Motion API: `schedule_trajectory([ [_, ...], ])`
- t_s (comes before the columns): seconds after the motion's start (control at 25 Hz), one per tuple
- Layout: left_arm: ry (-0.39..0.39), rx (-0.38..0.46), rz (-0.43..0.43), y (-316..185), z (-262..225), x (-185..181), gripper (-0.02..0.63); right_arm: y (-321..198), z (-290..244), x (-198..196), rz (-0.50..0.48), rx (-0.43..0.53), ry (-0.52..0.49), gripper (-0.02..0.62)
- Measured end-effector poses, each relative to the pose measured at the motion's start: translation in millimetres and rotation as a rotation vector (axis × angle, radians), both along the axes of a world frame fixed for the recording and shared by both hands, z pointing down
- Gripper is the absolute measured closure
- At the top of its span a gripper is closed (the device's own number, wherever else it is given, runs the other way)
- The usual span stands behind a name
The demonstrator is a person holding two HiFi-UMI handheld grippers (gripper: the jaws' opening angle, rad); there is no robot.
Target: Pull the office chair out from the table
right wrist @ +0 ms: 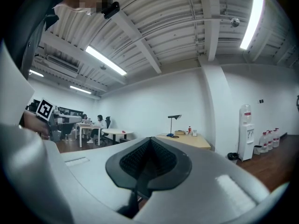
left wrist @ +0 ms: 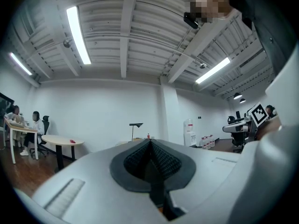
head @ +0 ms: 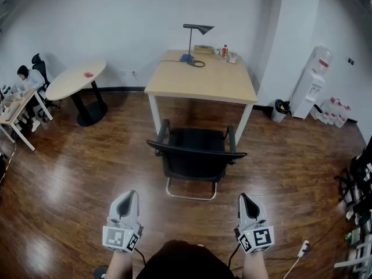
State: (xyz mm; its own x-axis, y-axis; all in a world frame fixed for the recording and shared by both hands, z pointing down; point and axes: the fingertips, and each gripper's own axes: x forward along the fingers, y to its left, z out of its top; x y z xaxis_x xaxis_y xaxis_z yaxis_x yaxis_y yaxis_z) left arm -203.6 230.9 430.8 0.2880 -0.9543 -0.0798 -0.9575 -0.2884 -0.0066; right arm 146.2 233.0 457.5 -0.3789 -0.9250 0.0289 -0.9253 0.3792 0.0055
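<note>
- Left hand-held gripper [head: 130, 195] and right hand-held gripper [head: 244, 197] both have their jaws closed together on nothing, well short of the table [head: 200, 81].
- Office chair [head: 195, 151] stands at the table's near edge, its backrest facing the grippers.
- Lamp [head: 195, 39] stands at the table's far edge.

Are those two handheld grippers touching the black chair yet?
Apart. The head view shows bare floor between the chair and both the left gripper and right gripper.
</note>
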Motion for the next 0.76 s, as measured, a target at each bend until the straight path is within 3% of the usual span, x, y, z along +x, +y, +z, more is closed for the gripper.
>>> schedule_trajectory([
  [0.48, 0.010, -0.010, 0.006, 7, 4, -2, 0.604, 9, -2, -5, -0.017, 0.002, 0.007, 0.583],
  [0.76, -0.010, -0.003, -0.042, 10, -1, -15, 0.604, 13, -2, -8, -0.009, 0.007, -0.007, 0.583],
])
